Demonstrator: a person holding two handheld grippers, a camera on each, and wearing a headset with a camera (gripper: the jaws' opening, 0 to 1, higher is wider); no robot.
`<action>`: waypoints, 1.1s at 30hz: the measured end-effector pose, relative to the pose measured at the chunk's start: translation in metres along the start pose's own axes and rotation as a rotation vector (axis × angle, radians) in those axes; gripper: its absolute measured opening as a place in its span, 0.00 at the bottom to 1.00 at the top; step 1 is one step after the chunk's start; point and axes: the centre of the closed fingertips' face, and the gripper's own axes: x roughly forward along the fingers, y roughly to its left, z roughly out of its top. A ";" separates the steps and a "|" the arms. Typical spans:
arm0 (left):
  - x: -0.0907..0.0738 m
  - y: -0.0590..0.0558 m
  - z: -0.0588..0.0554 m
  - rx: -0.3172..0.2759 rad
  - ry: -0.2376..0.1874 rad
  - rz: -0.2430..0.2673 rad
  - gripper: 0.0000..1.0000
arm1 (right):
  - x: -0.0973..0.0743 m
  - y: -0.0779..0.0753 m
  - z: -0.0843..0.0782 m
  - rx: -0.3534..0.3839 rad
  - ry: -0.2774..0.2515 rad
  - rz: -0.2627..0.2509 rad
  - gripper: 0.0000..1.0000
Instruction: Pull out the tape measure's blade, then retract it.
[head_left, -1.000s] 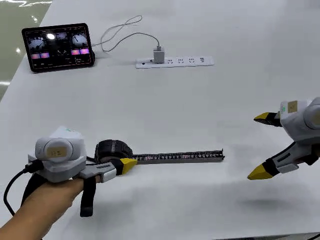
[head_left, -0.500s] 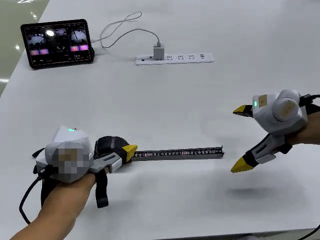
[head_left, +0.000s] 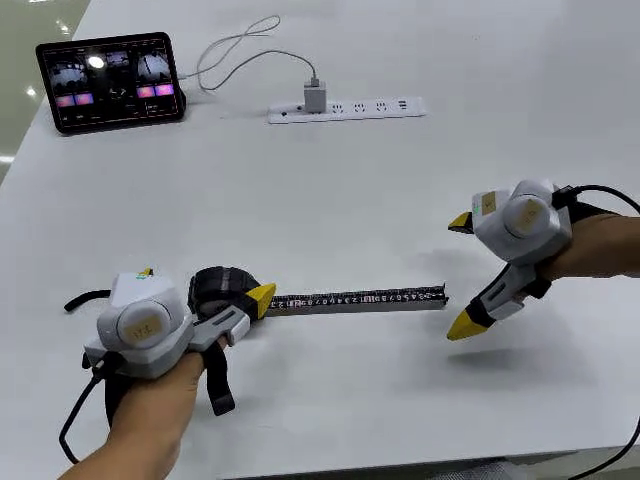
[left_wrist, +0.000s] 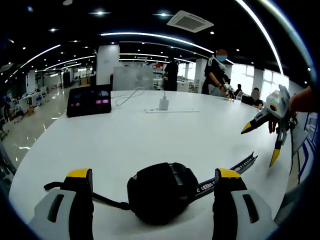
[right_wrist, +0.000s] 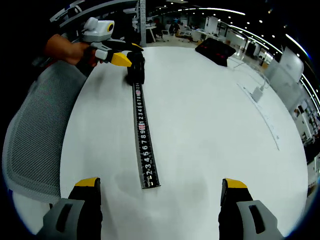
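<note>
The black tape measure case (head_left: 226, 291) lies on the white table (head_left: 330, 210), with its blade (head_left: 355, 298) drawn out to the right and flat on the surface. My left gripper (head_left: 235, 290) is open, and its jaws stand on either side of the case (left_wrist: 162, 192) without pressing it. My right gripper (head_left: 461, 274) is open just right of the blade's end (head_left: 443, 294), one yellow tip above it and one below. In the right gripper view the blade's end (right_wrist: 150, 184) lies between the open jaws of my right gripper (right_wrist: 161, 183).
A tablet (head_left: 108, 80) with a lit screen stands at the far left. A white power strip (head_left: 345, 108) with a charger and cable lies at the back middle. A grey mesh chair (right_wrist: 35, 125) sits by the table's near edge. People stand in the background of the left gripper view.
My right gripper has moved left to the blade's end, still open. The blade's length and the left gripper's place at the case look unchanged.
</note>
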 end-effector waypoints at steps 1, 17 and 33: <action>0.001 -0.001 -0.001 0.003 -0.004 -0.007 0.99 | 0.001 -0.001 0.000 0.007 -0.001 0.001 0.99; 0.002 0.009 -0.018 -0.021 0.021 0.031 0.99 | 0.012 -0.001 -0.007 -0.040 0.024 -0.001 0.69; 0.003 0.002 -0.021 0.017 0.043 0.008 0.96 | 0.016 0.008 -0.009 -0.034 0.033 0.059 0.37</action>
